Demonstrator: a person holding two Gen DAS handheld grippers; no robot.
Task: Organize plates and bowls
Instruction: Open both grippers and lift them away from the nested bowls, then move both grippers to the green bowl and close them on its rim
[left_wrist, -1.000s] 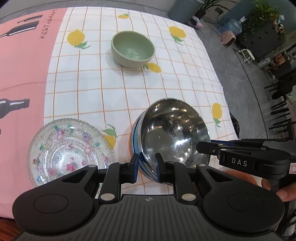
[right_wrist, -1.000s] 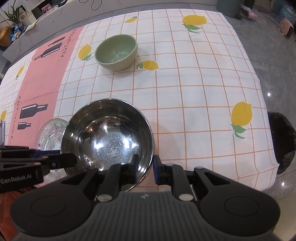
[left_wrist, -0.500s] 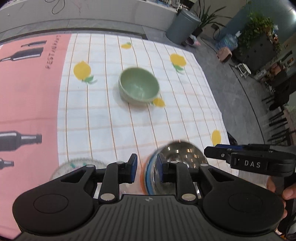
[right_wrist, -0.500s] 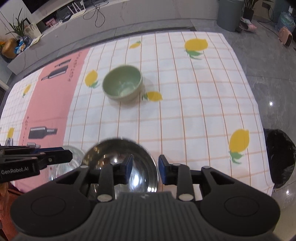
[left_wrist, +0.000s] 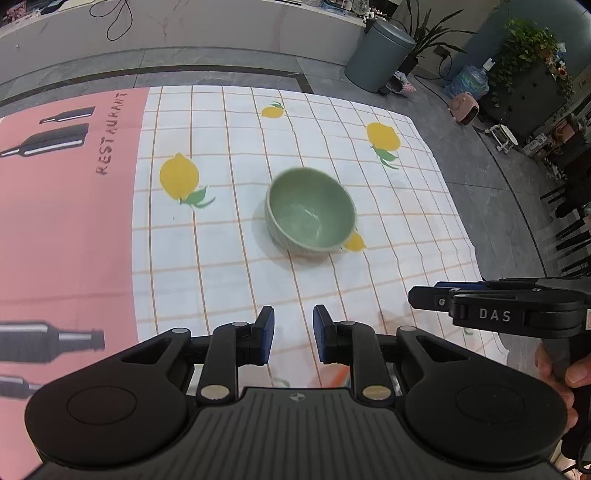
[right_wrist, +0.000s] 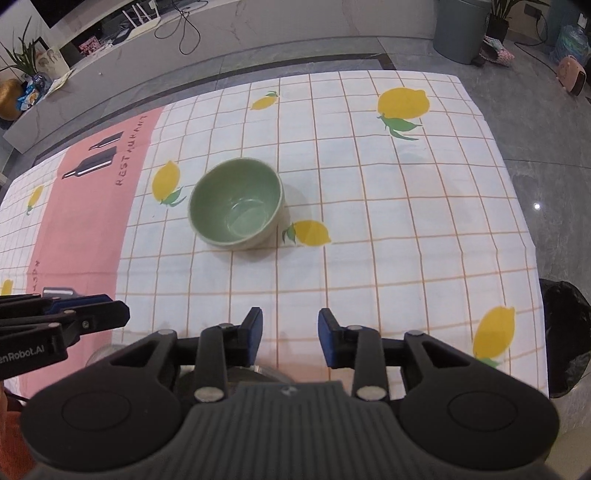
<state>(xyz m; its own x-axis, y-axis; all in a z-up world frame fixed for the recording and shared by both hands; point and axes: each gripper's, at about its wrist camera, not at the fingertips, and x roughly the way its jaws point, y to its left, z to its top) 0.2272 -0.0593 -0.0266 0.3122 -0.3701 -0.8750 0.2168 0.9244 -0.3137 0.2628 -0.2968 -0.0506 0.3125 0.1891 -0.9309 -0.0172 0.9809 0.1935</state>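
Ahead, green bowl (right_wrist: 236, 206) — well beyond right gripper (right_wrist: 290, 338), untouched

The bowl (right_wrist: 236, 208) is a soft sage green all over, inside and out, no pattern on it. The tablecloth (right_wrist: 406, 229) is white with a thin orange grid and yellow lemons with green leaves dotted around, and one side switches to a salmon pink panel (left_wrist: 66, 229) with black bottle shapes and dark "RESTAURANT" lettering. Both grippers, left (left_wrist: 293, 338) and right (right_wrist: 290, 338), are matte black with bright blue pads on the fingertips (right_wrist: 255, 332); one has white "DAS" lettering on its side. The floor (right_wrist: 546, 155) is grey stone, the bin (left_wrist: 380, 55) is a dusty grey-blue, and a bin bag (right_wrist: 565, 332) at the edge is shiny black.
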